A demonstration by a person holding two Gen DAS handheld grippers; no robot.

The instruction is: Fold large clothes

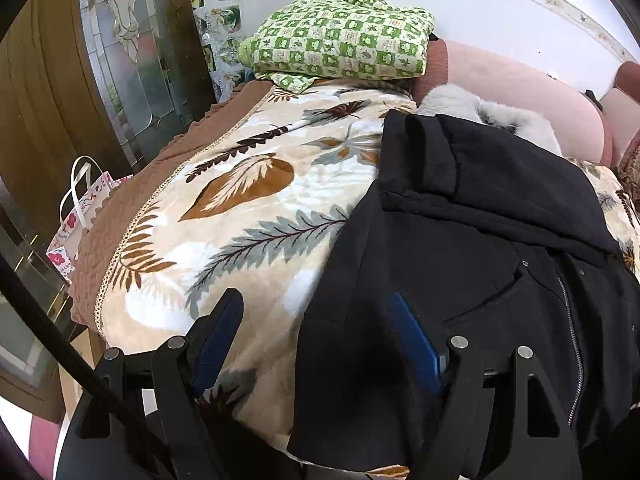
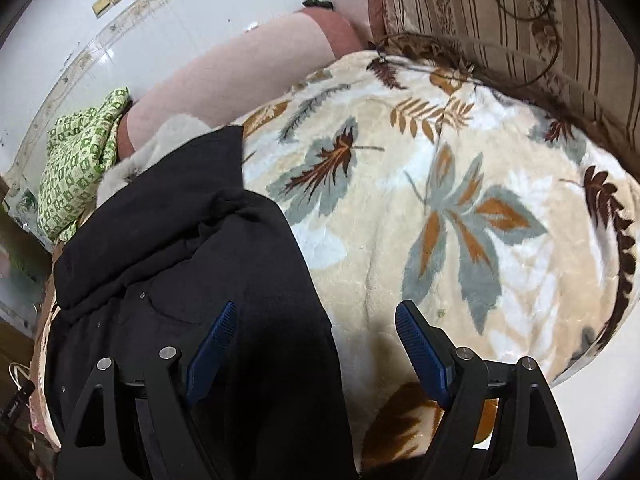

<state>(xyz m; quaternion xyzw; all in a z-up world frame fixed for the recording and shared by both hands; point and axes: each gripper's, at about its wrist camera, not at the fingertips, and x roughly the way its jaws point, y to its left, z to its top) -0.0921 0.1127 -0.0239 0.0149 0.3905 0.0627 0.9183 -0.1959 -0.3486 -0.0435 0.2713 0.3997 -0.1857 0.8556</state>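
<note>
Both grippers tilt steeply down over the black coat (image 1: 480, 240), which lies spread on the leaf-patterned blanket (image 1: 248, 208). The left gripper (image 1: 316, 336) hangs with its 2 fingers wide apart, straddling the coat's left edge, gripping nothing. The right gripper (image 2: 316, 340) straddles the coat's right edge, its jaws gaping and nothing pinched between the pads

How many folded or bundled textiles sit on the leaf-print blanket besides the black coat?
1: the green checked bundle at the blanket's far end by the wall, beyond the black coat. More may lie hidden under the coat.
</note>
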